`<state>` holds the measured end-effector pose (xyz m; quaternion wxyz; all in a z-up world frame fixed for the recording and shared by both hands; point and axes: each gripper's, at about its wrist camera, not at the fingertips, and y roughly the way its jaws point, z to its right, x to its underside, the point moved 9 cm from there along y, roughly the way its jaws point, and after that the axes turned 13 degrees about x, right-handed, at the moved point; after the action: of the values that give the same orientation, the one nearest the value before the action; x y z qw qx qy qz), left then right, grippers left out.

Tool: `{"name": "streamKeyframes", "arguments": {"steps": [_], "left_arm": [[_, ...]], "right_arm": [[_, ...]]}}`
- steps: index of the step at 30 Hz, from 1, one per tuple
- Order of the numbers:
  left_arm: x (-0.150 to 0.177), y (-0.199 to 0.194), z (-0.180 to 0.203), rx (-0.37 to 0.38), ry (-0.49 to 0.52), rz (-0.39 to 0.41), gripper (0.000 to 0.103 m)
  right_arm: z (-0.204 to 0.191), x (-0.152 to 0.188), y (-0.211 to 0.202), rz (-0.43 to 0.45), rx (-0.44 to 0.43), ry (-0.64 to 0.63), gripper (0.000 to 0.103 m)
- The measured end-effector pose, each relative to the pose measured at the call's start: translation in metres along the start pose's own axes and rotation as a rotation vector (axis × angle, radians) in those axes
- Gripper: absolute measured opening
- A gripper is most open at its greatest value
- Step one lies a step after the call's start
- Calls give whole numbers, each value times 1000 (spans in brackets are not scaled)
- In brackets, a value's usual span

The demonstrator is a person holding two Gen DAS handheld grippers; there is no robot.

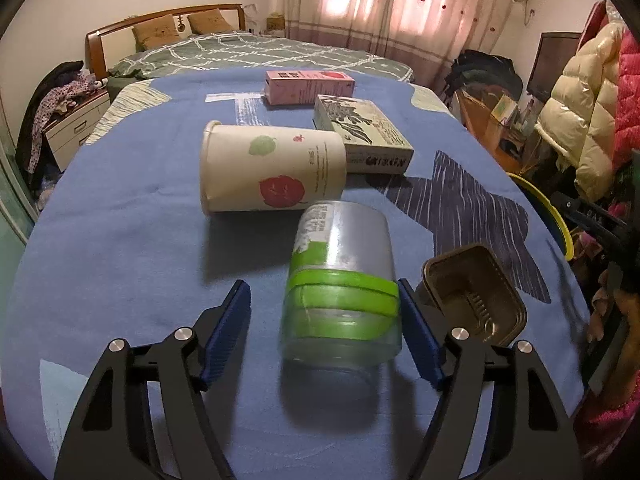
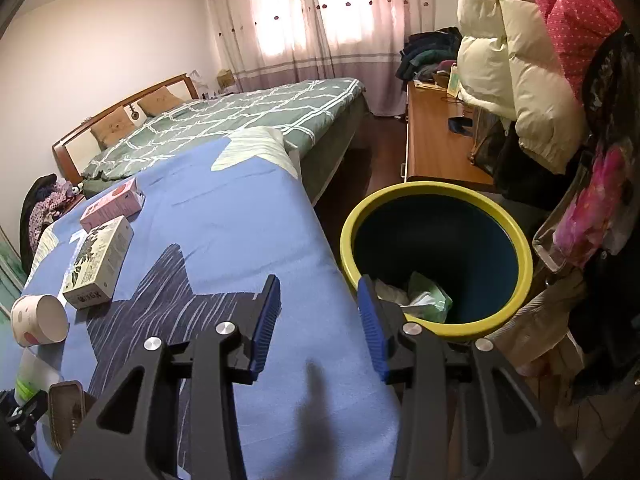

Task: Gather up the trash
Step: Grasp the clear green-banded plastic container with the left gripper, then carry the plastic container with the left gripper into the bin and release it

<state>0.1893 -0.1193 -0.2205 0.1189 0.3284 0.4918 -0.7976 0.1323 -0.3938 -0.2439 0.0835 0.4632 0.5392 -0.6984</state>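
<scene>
While the left gripper point(image 1: 324, 332) is parted round the jar point(image 1: 342, 284), low center, w/ one pad touching, it could be rolled away. Right gripper point(image 2: 318, 324) is parted, empty.

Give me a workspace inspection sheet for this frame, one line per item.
Surface: blue cloth, flat.
Job's things: clear jar, paper cup, both on their sides; tin; pink box; printed box; bin beside the table, some trash inside.
Clutter: nothing seen.
Grippers: left gripper straddles the jar, one pad touching, the other apart; right gripper open, holding nothing.
Cables: nothing seen.
Surroundings: bed, curtains, hanging jackets.
</scene>
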Motion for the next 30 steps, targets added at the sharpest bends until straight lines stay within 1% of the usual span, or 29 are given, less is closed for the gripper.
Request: {"name": "streamKeyframes", "arguments": {"steps": [1,4,5,6,9,19,26,30], "left_arm": [[0,1,1,6,-1,-3,71],[1,4,4,14,6,-4,62],[0,5,5,22,9,-3,55],[0,5,6,35,9,-4,51],[-3,2,9,45,17,7,50],[-25,-24,23,41,74,80,50],[-38,-31,34,48,97,97,50],[-49,-35,47,55,123,103,50]], "right_arm": [[0,0,0,0,-2,2,39],[-1,0,0,-3,-2,2,39],[0,1,0,-4,-3,3,39],[-1,1,1,-5,-4,4,39],[-1,1,1,-5,-4,3,39],[-1,1,1,-4,-5,6,39],[-1,1,1,-7,-15,16,39],[2,1,-2,5,-29,40,39]]}}
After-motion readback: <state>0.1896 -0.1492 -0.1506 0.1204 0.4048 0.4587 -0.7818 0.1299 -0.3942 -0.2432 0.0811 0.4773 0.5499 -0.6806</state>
